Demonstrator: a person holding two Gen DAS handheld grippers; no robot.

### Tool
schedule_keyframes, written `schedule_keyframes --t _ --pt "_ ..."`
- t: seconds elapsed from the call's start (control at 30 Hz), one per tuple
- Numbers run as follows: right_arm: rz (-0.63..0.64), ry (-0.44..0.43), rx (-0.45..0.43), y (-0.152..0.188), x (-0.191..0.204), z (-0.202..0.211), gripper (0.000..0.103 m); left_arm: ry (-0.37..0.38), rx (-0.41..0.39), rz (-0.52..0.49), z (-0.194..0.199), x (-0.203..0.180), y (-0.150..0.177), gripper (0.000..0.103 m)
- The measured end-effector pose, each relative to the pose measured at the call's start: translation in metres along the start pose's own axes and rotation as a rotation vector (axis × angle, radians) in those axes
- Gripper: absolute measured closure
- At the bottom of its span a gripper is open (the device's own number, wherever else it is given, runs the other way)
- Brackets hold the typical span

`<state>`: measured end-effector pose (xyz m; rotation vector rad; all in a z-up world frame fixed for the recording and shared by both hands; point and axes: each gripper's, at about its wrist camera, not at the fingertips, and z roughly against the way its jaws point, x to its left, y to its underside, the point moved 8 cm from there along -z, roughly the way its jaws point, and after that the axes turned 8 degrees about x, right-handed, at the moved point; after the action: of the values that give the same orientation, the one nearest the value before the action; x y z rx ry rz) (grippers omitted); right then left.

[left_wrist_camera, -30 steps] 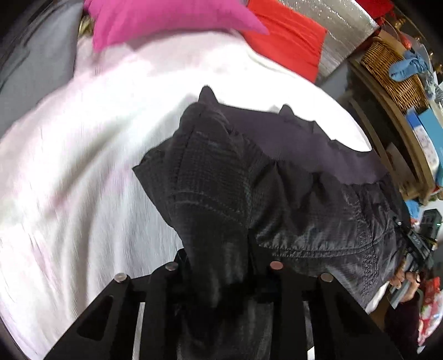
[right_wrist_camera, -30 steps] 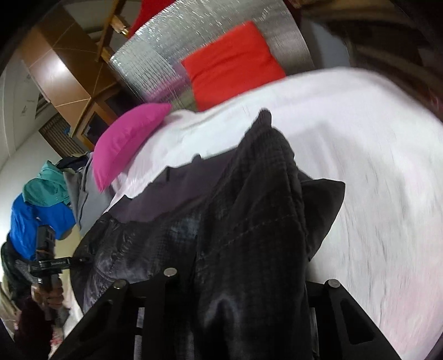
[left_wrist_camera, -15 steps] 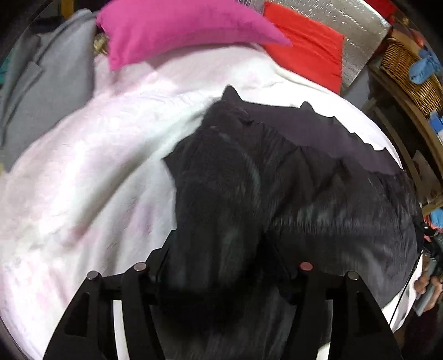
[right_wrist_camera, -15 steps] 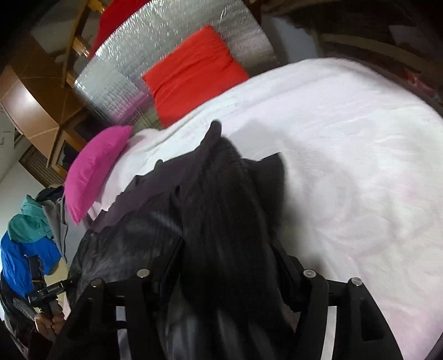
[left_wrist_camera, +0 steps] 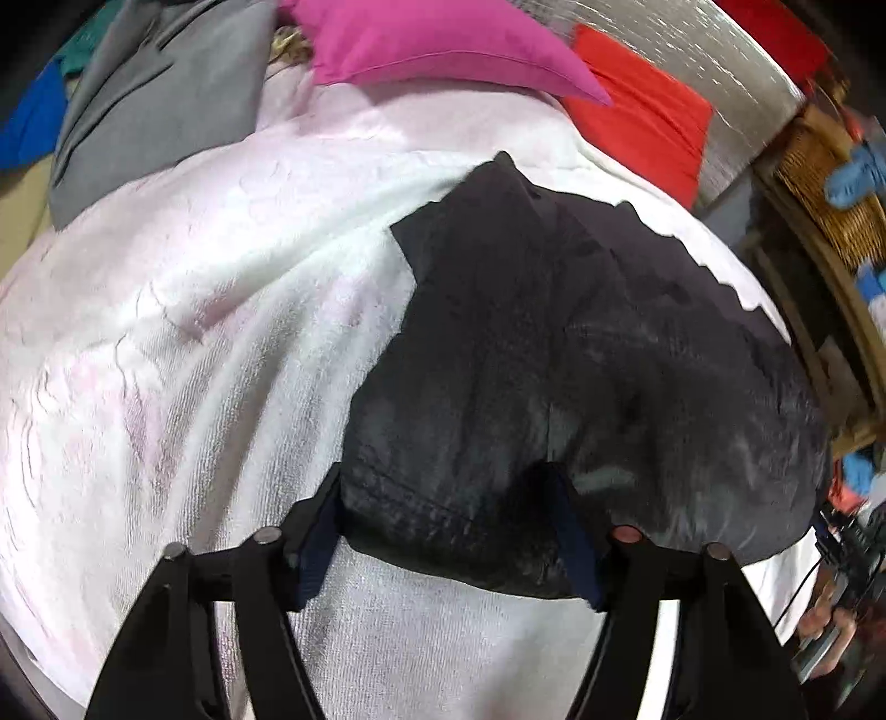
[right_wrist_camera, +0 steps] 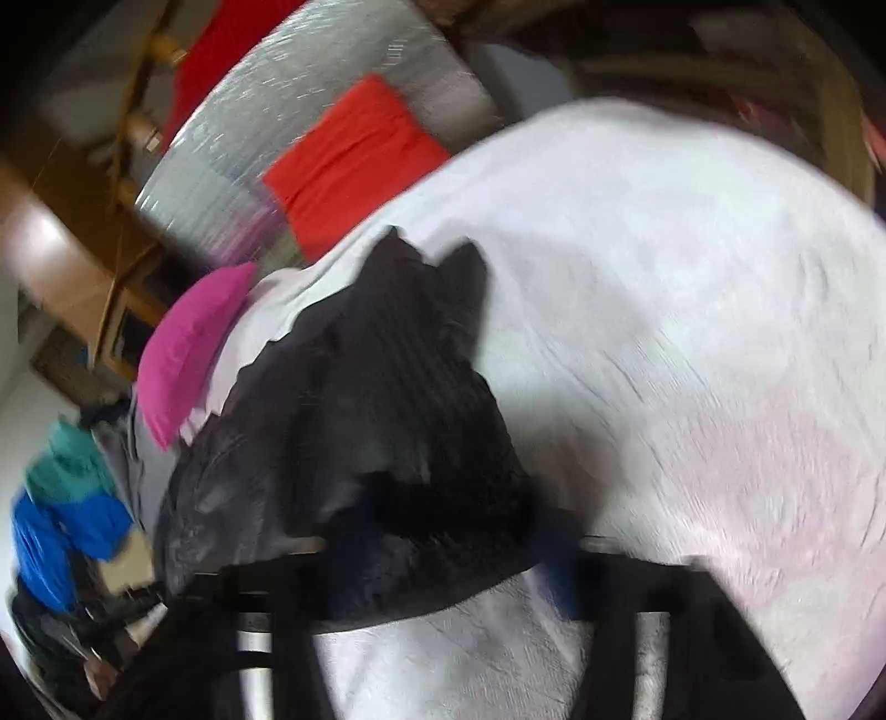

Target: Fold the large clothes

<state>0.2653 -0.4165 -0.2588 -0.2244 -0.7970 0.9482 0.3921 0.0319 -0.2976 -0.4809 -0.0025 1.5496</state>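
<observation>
The left gripper point(left_wrist_camera: 448, 520) stands wide, its jaws having just been opening, and the near hem of the black garment point(left_wrist_camera: 554, 354) lies slack between its fingers, the pads apart from the cloth. The right gripper point(right_wrist_camera: 443, 559) is too blurred to tell whether it grips; its jaws have just been closing, with the garment's near right edge between them. The garment is dark, faintly checked and creased, folded into a broad heap on the white bedspread point(left_wrist_camera: 194, 332), two corners pointing far toward the pink pillow point(left_wrist_camera: 443, 44) and red pillow point(left_wrist_camera: 642, 127).
</observation>
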Motion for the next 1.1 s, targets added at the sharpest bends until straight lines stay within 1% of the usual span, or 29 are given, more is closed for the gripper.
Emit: schedule_keyframes --t 0.03,0.1,0.17,0.2,0.23,0.3,0.33,0.37,0.4,0.43,0.47,0.5,0.57,0.6,0.63,0.73,0.8,0.9,0.93,0.97,1.03,1.1 --pt "0.018 0.019 -0.006 -0.002 0.003 0.003 0.064 0.002 0.002 0.004 -0.002 0.0 -0.002 0.035" --pt "-0.001 0.046 0.027 -0.002 0.0 -0.008 0.064 -0.017 0.029 -0.002 -0.013 0.002 0.001 0.033" --pt "-0.054 0.041 0.072 0.006 -0.016 -0.02 0.063 0.006 0.039 0.032 -0.023 0.004 0.006 0.032" --pt "-0.063 0.033 0.066 0.007 -0.018 -0.02 0.063 0.023 0.036 0.064 -0.024 0.005 0.006 0.031" --pt "-0.059 0.034 0.062 0.007 -0.017 -0.019 0.061 0.022 0.034 0.071 -0.021 0.005 0.007 0.031" --pt "-0.059 0.054 0.082 0.007 -0.015 -0.011 0.055 -0.021 0.024 0.051 -0.014 0.002 0.009 0.032" --pt "-0.071 0.058 0.097 0.007 -0.015 -0.006 0.047 -0.05 0.013 0.035 -0.007 -0.001 0.01 0.032" --pt "-0.076 0.054 0.088 0.007 -0.015 0.004 0.045 -0.092 -0.011 0.009 0.002 -0.005 0.011 0.032" --pt "-0.071 0.055 0.064 0.005 -0.013 0.013 0.045 -0.136 -0.042 -0.017 0.016 -0.004 0.016 0.032" --pt "-0.057 0.062 0.026 0.002 -0.009 0.024 0.045 -0.173 -0.069 -0.035 0.023 -0.008 0.015 0.032" --pt "-0.031 0.069 -0.021 0.0 -0.002 0.037 0.045 -0.223 -0.114 -0.058 0.036 -0.012 0.015 0.032" --pt "0.005 0.063 -0.069 -0.001 0.008 0.051 0.045 -0.255 -0.161 -0.08 0.048 -0.017 0.015 0.031" --pt "0.088 0.041 -0.125 -0.001 0.032 0.063 0.045 -0.285 -0.227 -0.11 0.062 -0.029 0.015 0.03" --pt "0.117 0.036 -0.128 -0.001 0.042 0.064 0.045 -0.3 -0.259 -0.129 0.069 -0.038 0.016 0.029" --pt "0.157 0.027 -0.116 0.001 0.057 0.059 0.045 -0.307 -0.273 -0.141 0.072 -0.044 0.017 0.028" --pt "0.191 0.005 -0.054 0.007 0.079 0.032 0.047 -0.312 -0.304 -0.184 0.072 -0.066 0.021 0.028" --pt "0.194 0.018 -0.019 0.012 0.083 0.013 0.049 -0.304 -0.307 -0.208 0.066 -0.077 0.025 0.028" --pt "0.159 0.069 0.086 0.028 0.071 -0.028 0.048 -0.302 -0.286 -0.225 0.048 -0.085 0.024 0.028" --pt "0.153 0.069 0.097 0.032 0.065 -0.037 0.049 -0.303 -0.281 -0.228 0.05 -0.084 0.027 0.028" --pt "0.169 0.066 0.079 0.034 0.065 -0.037 0.049 -0.307 -0.273 -0.233 0.045 -0.086 0.027 0.028" --pt "0.206 0.085 0.08 0.034 0.069 -0.034 0.049 -0.316 -0.262 -0.237 0.036 -0.089 0.028 0.028" --pt "0.21 0.074 0.07 0.03 0.074 -0.029 0.049 -0.322 -0.25 -0.235 0.028 -0.088 0.027 0.028"
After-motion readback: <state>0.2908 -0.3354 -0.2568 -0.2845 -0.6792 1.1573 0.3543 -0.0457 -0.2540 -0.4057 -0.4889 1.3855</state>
